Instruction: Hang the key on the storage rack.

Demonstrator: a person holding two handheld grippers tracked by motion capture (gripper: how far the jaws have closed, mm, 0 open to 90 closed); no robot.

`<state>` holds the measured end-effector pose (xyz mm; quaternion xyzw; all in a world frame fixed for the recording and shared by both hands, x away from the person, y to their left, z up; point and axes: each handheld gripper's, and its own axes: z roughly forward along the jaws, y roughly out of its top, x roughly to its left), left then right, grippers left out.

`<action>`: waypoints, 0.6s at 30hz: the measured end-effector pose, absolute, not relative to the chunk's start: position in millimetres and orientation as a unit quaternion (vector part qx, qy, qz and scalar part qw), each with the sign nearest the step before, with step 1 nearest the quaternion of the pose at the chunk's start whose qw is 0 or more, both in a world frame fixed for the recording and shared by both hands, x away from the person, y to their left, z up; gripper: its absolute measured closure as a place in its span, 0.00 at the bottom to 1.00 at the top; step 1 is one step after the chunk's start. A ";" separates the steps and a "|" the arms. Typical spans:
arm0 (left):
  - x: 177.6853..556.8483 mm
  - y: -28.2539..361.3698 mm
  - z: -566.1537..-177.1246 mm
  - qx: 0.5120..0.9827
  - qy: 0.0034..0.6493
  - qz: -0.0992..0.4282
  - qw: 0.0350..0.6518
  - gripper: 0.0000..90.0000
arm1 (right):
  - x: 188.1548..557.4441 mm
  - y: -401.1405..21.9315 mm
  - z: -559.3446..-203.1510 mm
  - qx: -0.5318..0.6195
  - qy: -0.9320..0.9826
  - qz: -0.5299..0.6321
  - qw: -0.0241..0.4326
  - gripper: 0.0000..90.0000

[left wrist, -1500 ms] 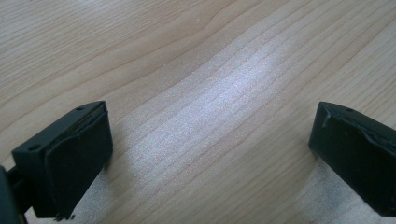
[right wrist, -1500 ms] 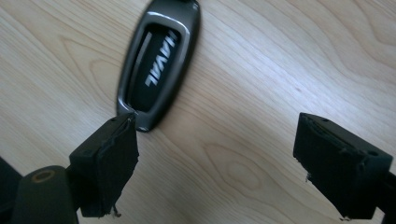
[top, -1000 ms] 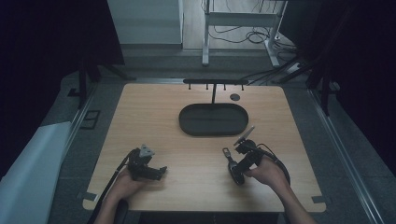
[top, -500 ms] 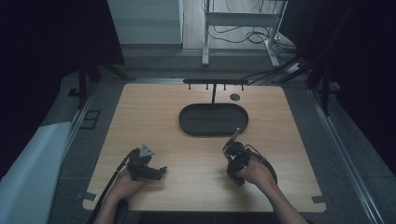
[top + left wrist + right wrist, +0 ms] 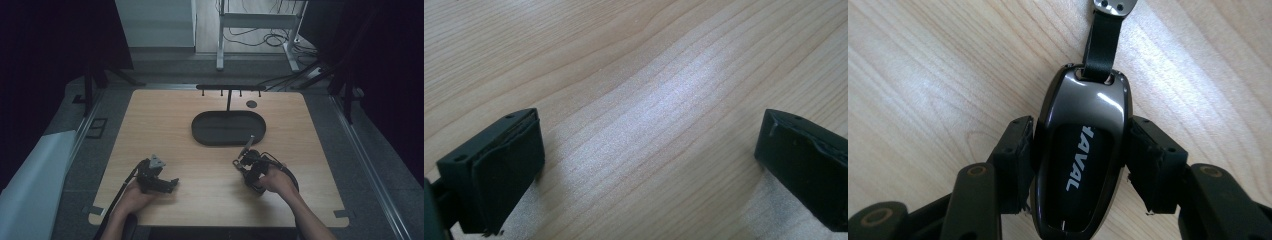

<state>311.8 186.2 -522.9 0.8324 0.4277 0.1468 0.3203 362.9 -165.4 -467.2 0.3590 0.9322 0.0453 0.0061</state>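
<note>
The right gripper clamps a glossy dark-grey car key fob with a black strap, held over the light wooden table at about five o'clock from the black oval tray. The left gripper rests at seven o'clock, jaws spread wide around nothing.

The high view looks forward and down from above the near edge of the light wooden table, covering its whole top. Each gripper view faces steeply down, close to that same wood grain, which all three share.
</note>
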 end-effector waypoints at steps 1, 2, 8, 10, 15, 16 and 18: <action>311.8 186.2 -522.9 0.832 0.428 0.147 0.320 0.00 | 363.3 -165.9 -464.9 0.356 0.934 0.046 0.006 0.52; 311.9 186.2 -522.9 0.832 0.428 0.147 0.320 0.00 | 363.6 -166.3 -462.0 0.355 0.934 0.045 0.008 0.52; 311.9 186.3 -522.7 0.833 0.428 0.146 0.319 0.00 | 367.9 -170.7 -444.9 0.350 0.935 0.052 0.017 0.52; 311.9 186.3 -522.7 0.833 0.428 0.146 0.319 0.00 | 369.9 -172.8 -438.8 0.353 0.934 0.054 0.018 0.52; 312.0 186.3 -522.7 0.833 0.427 0.147 0.320 0.00 | 378.0 -180.5 -422.1 0.357 0.932 0.065 0.019 0.53; 311.9 186.0 -522.9 0.832 0.429 0.147 0.321 0.00 | 379.2 -181.6 -420.0 0.357 0.931 0.067 0.020 0.53; 311.9 186.0 -522.9 0.832 0.429 0.147 0.321 0.00 | 380.6 -182.6 -417.9 0.358 0.931 0.069 0.020 0.53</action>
